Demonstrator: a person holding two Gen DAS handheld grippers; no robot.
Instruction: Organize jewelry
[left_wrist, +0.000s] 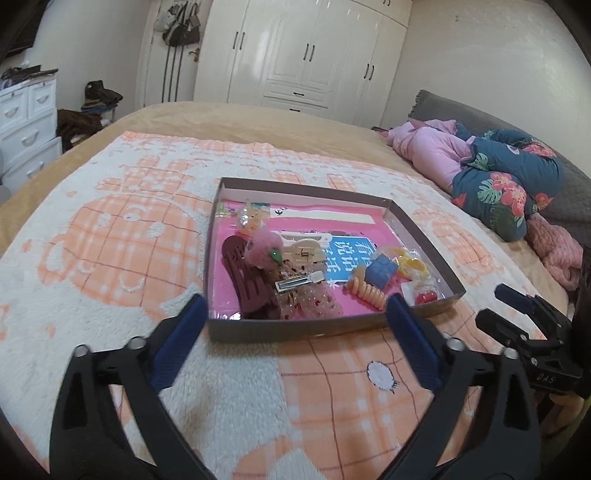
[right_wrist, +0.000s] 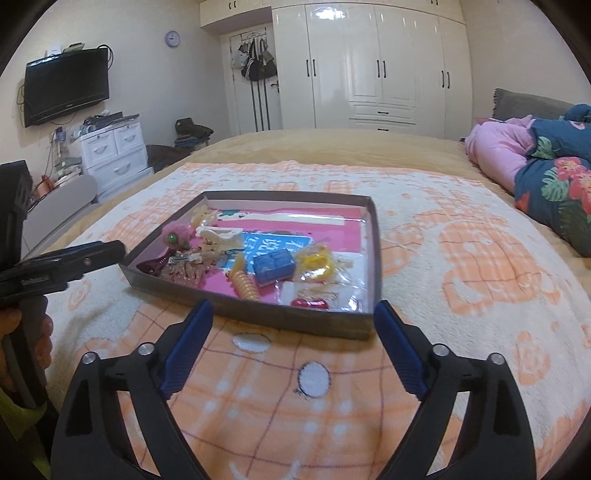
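Jewelry and hair accessories lie heaped in a shallow cardboard tray (left_wrist: 424, 236) on a bed covered by an orange-and-white blanket (left_wrist: 110, 221). Near the tray's left wall sit a maroon claw clip (left_wrist: 247, 280), a pink pompom (left_wrist: 264, 251) and a silver snap clip (left_wrist: 299, 281), overlapping one another; toward the right lie an orange spiral hair tie (left_wrist: 367, 293), a blue cube-shaped piece (left_wrist: 380, 271), a bagged yellow item (left_wrist: 412, 264) and a red piece (left_wrist: 424, 297) in clear wrap. Likely risk: the items touch and overlap, so closing on one may drag a neighbour along; the thin silver snap clip lying flat could slip from the pads; pushing the light tray on the soft blanket could shift or tip it. The left tool (left_wrist: 295, 314) hovers just short of the tray's near wall with its jaws spread wide and nothing between them, the near wall spanning the gap. The right tool (right_wrist: 293, 317) stands likewise before the near right corner, jaws wide apart and empty, the red piece just beyond that wall. Both tools are apart from every item, none gripped
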